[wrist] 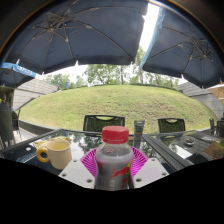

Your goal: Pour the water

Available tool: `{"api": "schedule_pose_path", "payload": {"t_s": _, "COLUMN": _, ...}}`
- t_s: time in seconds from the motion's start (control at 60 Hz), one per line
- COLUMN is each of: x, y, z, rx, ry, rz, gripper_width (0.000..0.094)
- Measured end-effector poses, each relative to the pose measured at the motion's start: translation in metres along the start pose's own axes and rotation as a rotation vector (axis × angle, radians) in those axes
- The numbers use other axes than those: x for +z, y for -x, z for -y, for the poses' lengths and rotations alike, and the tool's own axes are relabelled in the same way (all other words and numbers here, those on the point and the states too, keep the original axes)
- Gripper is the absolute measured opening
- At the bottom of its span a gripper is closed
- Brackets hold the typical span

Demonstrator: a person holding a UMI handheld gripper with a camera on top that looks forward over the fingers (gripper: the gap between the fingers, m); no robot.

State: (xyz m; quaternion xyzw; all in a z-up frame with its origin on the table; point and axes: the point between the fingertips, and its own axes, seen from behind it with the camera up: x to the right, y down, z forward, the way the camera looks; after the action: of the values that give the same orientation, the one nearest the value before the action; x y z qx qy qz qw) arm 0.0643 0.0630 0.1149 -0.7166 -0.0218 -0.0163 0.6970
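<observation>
A clear plastic water bottle (114, 162) with a red cap (115, 133) stands upright between my gripper's fingers. Both magenta pads (88, 160) press on its sides, so my gripper (113, 168) is shut on the bottle. A cream-yellow mug (56, 153) stands on the dark glass table (170, 152), to the left of the bottle and a little beyond the left finger. The bottle's lower part is hidden.
Dark chairs (103, 122) stand across the table. A dark tall cup (138, 127) stands beyond the bottle. Some objects (190, 147) lie on the table at right. Large umbrellas (85, 30) hang overhead, with a grassy slope behind.
</observation>
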Motion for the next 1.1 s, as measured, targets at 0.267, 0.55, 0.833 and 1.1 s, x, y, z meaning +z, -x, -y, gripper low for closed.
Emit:
{"api": "schedule_pose_path", "payload": {"t_s": 0.267, "x": 0.035, "y": 0.011, "z": 0.042, "rx": -0.497, "ry": -0.019, "rz": -0.091, "gripper_width": 0.0352}}
{"api": "schedule_pose_path", "payload": {"t_s": 0.55, "x": 0.104, "y": 0.097, "z": 0.062, "rx": -1.857, "ry": -0.130, "rz": -0.121, "gripper_width": 0.0351}}
{"api": "schedule_pose_path", "payload": {"t_s": 0.833, "x": 0.145, "y": 0.096, "z": 0.024, "rx": -2.283, "ry": -0.153, "rz": -0.154, "gripper_width": 0.0357}}
{"api": "schedule_pose_path", "payload": {"t_s": 1.1, "x": 0.140, "y": 0.066, "z": 0.103, "rx": -1.403, "ry": -0.183, "rz": -0.152, "gripper_width": 0.0358}}
